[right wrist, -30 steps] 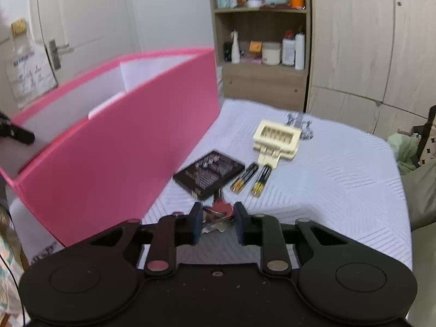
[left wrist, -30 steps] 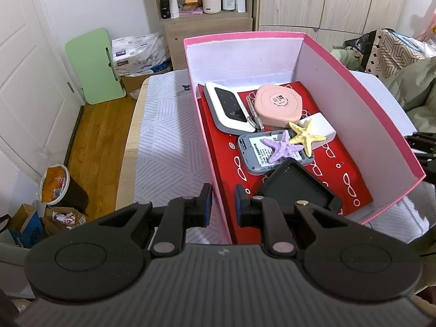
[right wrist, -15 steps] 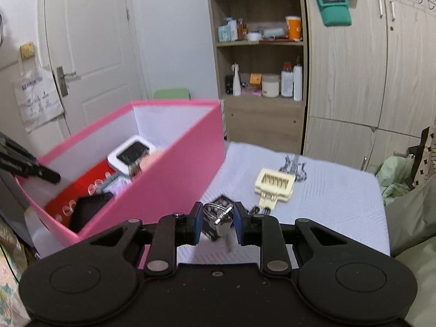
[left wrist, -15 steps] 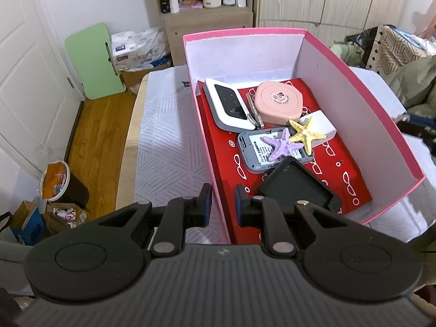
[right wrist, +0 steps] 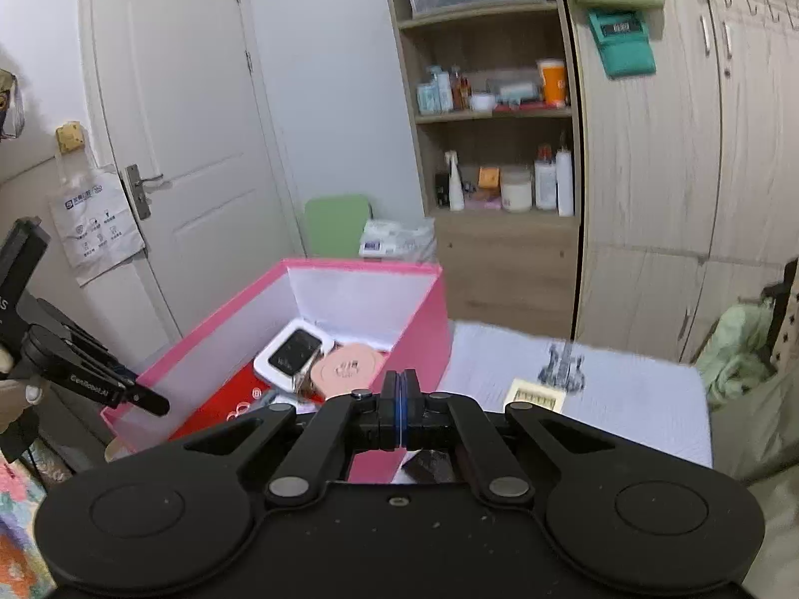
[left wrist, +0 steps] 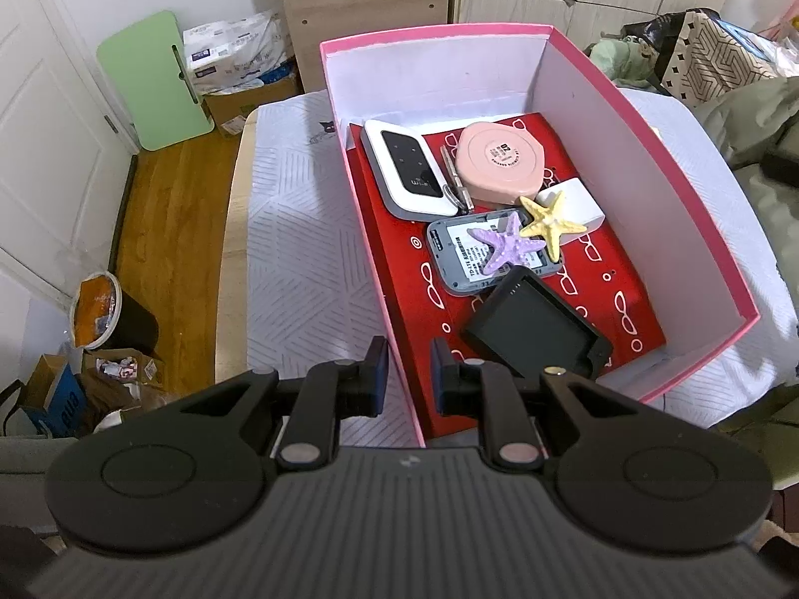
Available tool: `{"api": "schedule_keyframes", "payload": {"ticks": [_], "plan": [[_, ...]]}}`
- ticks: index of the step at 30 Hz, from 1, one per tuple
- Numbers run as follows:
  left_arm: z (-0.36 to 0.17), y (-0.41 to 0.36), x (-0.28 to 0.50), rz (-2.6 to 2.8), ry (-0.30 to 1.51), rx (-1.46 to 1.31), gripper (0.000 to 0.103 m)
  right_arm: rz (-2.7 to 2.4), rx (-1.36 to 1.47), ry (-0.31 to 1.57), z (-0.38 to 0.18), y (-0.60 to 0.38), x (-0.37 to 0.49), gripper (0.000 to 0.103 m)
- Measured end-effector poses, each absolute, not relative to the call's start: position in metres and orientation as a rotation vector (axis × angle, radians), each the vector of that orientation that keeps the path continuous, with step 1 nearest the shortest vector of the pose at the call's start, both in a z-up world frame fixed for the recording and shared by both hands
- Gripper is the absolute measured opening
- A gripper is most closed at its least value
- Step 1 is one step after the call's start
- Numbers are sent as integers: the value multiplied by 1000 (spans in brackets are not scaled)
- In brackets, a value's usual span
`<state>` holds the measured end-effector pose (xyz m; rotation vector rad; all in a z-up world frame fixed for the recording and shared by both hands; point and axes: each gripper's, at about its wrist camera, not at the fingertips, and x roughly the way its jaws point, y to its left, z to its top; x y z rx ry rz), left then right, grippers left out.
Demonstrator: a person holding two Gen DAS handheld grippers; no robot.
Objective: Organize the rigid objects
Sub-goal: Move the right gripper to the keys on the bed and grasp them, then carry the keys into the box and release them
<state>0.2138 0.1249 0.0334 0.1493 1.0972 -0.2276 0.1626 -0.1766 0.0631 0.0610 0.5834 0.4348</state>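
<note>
A pink box (left wrist: 649, 140) with a red floor stands on the white-clothed table (left wrist: 299, 249). In it lie a white router (left wrist: 407, 169), a pink round case (left wrist: 502, 159), a yellow starfish (left wrist: 547, 222), a purple starfish (left wrist: 504, 247) on a grey device, and a black tray (left wrist: 534, 329). My left gripper (left wrist: 407, 379) straddles the box's near left wall, pads closed on it. In the right wrist view the pink box (right wrist: 359, 265) sits below and to the left. My right gripper (right wrist: 398, 409) hangs above its right wall, pads pressed together with nothing between them. No keys are in sight.
A cream battery case (right wrist: 537, 394) and a dark flat card (right wrist: 429, 464) lie on the cloth right of the box. Behind stand a wooden shelf unit (right wrist: 499, 189), wardrobe doors and a white door (right wrist: 190, 140). A bin (left wrist: 100, 314) sits on the floor at left.
My right gripper rose from the table to above the box's rim and its jaws shut fully. The keys held between them half a second ago are gone from view. The left gripper tilted down slightly.
</note>
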Motion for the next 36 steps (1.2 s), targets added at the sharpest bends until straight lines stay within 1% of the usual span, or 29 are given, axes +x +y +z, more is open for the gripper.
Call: {"api": "schedule_keyframes", "payload": {"ticks": [3,5,8,9,11,12,15,18,20,22,23,25,29,36], "plan": [[34,126,215,-227,1101,151,15,435,99,638,48,-185,162,3],[34,125,216,-225,1101,167,12,437,122,672,34,-190,160,9],[34,125,219,-237,1110,182,11,439,133,717,13,-195,156,10],[34,125,220,-242,1117,178,11,419,119,722,6,-194,154,13],[34,129,225,-250,1139,156,11,352,54,715,-6,-189,150,32],[34,130,227,-252,1149,143,11,325,40,712,-11,-188,150,36],[34,130,232,-258,1161,142,12,299,26,708,-28,-181,156,38],[34,128,234,-261,1164,153,12,319,4,728,-41,-172,170,46],[34,130,234,-266,1166,152,12,323,-28,742,-47,-164,175,52],[35,130,233,-265,1164,149,12,290,-80,738,-53,-154,178,52],[35,129,233,-266,1161,155,12,273,-113,735,-55,-150,178,48],[35,128,232,-270,1155,160,12,299,-97,715,-56,-150,177,29],[34,129,231,-276,1151,154,12,309,49,696,-49,-164,176,29],[34,134,230,-282,1137,129,12,317,162,652,-34,-181,171,29]]}}
